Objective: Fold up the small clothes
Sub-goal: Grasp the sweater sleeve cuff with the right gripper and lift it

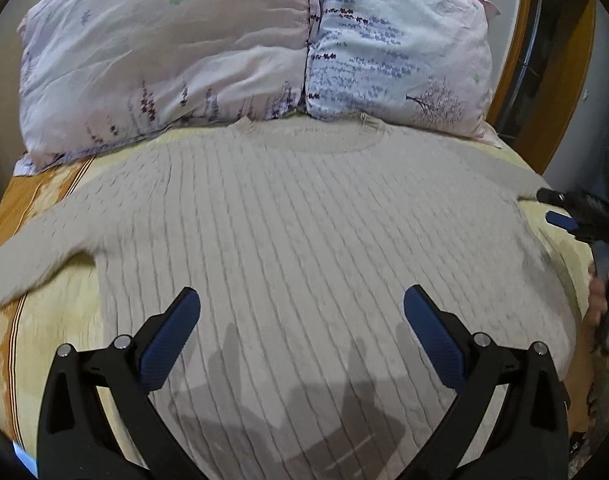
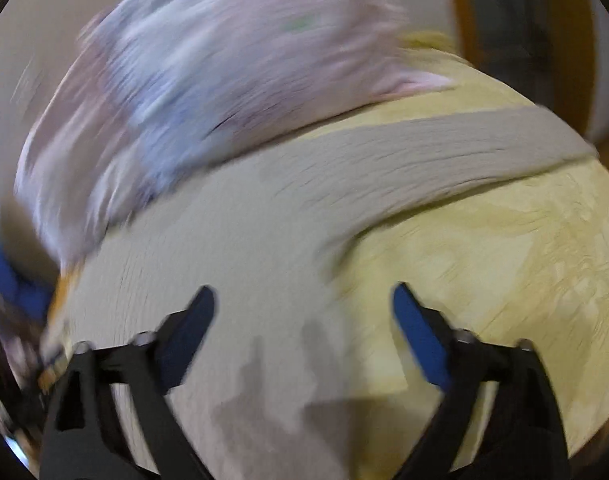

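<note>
The bed [image 1: 44, 312] wears a pale yellow sheet with orange stripes along its left side. A beige ribbed sweater [image 1: 296, 240] lies flat on the sheet, neckline toward the head of the bed and both sleeves spread out sideways. Two floral pillows [image 1: 176, 52] rest side by side at the head, their lower edges touching the sweater's collar.

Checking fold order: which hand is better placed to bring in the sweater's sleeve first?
Probably the right: the right tongs, open, hang over the sweater's edge near its sleeve. The left tongs, open, sit mid-body.
</note>
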`<state>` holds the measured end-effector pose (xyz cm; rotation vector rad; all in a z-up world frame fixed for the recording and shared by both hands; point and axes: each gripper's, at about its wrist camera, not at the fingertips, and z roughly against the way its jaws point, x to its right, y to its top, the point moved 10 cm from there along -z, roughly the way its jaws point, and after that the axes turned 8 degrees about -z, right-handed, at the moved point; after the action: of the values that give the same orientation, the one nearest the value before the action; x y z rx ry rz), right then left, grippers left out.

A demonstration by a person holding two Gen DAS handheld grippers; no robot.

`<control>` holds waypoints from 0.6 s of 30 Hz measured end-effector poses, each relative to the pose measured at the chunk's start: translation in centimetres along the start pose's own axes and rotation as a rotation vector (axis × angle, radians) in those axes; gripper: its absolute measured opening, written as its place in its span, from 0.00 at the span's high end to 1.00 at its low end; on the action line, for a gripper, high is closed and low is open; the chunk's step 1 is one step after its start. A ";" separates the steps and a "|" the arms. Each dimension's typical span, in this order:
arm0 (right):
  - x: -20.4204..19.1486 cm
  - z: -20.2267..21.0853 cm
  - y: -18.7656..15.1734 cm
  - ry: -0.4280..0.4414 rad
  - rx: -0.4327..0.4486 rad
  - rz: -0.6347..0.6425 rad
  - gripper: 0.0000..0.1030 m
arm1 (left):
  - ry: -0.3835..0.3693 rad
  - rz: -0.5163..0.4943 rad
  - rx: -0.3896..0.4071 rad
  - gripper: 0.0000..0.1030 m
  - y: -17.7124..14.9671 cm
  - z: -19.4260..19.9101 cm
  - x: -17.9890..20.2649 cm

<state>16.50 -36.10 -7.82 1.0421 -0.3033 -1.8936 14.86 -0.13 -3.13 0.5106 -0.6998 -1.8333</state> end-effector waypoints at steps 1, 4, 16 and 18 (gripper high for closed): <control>1.8 -0.3 1.4 -0.008 -0.001 -0.086 0.26 | 0.003 0.003 -0.005 0.02 0.4 -0.3 -0.4; 5.5 -1.1 3.9 0.003 -0.013 -0.278 0.30 | 0.007 -0.006 0.009 0.02 1.7 -0.9 -1.2; 9.7 -3.0 8.9 0.023 0.078 -0.498 0.55 | -0.055 0.010 0.027 0.02 4.7 -3.1 -2.7; 11.3 -2.4 9.4 -0.005 0.117 -0.529 0.58 | -0.048 0.015 0.033 0.02 5.2 -3.3 -3.0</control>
<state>21.60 -49.92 -9.91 1.2872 -0.1487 -2.3692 21.53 0.56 -2.01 0.4830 -0.7659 -1.8281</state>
